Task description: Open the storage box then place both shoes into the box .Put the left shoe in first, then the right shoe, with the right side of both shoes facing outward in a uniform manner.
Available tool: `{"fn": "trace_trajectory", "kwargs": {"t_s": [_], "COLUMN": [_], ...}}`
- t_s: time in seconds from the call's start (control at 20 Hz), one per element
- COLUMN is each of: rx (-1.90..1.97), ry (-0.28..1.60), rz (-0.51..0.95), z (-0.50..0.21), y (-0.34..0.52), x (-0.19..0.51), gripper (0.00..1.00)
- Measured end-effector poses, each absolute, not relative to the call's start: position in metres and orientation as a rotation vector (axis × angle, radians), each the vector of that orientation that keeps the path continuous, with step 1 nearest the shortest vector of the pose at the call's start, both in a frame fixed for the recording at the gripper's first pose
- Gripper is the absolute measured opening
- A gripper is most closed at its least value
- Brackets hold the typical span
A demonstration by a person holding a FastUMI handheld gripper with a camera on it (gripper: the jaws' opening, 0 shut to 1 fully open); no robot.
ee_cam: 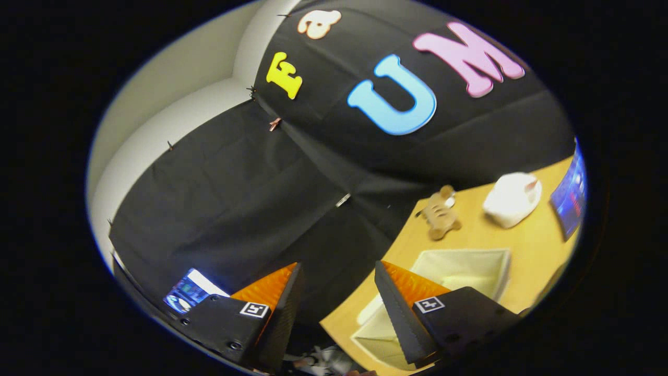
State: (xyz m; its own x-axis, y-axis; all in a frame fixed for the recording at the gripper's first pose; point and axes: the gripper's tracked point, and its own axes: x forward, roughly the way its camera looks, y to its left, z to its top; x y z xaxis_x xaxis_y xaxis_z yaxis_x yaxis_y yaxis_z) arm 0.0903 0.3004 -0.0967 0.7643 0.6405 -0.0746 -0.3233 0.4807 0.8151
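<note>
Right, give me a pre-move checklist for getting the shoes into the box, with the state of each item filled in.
1. Gripper fingers apart with nothing between them: ok.
2. Storage box open: ok, its pale inside shows beyond the right finger.
3. Box interior free of objects: ok for the part in view; the near end is hidden by the finger.
4. Left shoe located: cannot tell; a white shoe lies on the wooden table beyond the box, but which shoe it is cannot be made out.
5. Second shoe located: cannot tell.
6. Stuffed toy out of the box: ok, it lies on the table behind it.
</note>
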Motion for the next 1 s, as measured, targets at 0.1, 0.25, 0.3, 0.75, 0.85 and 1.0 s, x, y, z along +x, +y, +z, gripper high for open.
{"fn": "trace_trajectory", "kwargs": {"t_s": [0.1,0.25,0.3,0.75,0.85,1.0], "rx": [0.754,0.591,0.556,0.252,0.224,0.205], "ry": [0.367,0.341,0.345,0.594,0.661,0.74], "rz": [0.511,0.368,0.329,0.085,0.067,0.05], "z": [-0.107,-0.124,-0.131,-0.258,-0.289,-0.333], "y": [0.261,0.202,0.183,0.086,0.083,0.081], "x": [0.088,0.075,0.069,-0.023,-0.036,-0.056], "gripper": [0.85,0.87,0.9,0.97,0.97,0.94]}}
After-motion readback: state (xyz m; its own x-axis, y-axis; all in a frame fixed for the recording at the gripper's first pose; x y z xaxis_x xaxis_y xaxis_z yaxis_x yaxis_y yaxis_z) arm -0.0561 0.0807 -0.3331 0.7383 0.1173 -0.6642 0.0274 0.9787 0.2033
